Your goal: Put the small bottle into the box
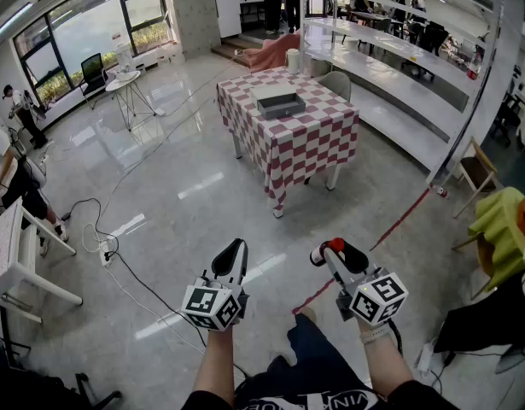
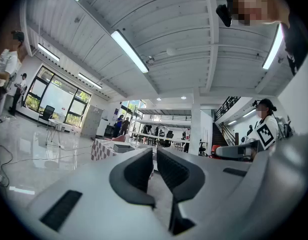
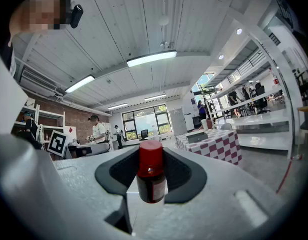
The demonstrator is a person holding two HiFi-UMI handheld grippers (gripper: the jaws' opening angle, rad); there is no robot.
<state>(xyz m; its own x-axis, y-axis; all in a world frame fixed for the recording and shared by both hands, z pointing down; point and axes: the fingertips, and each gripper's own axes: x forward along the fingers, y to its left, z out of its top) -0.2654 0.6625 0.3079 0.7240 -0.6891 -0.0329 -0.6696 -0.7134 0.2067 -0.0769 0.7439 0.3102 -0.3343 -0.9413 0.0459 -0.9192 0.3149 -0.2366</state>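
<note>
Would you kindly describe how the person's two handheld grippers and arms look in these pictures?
Both the left gripper and right gripper have light grey bodies with black, ribbed jaw pads. Each carries a white cube printed with black square markers. The forearms are bare; dark clothing with white print shows at the head view's lower edge.

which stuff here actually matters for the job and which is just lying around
For the job: small bottle in the right gripper; grey box; checkered table under it.
Lying about: round side table; floor cables; green cloth; red floor line.
</note>
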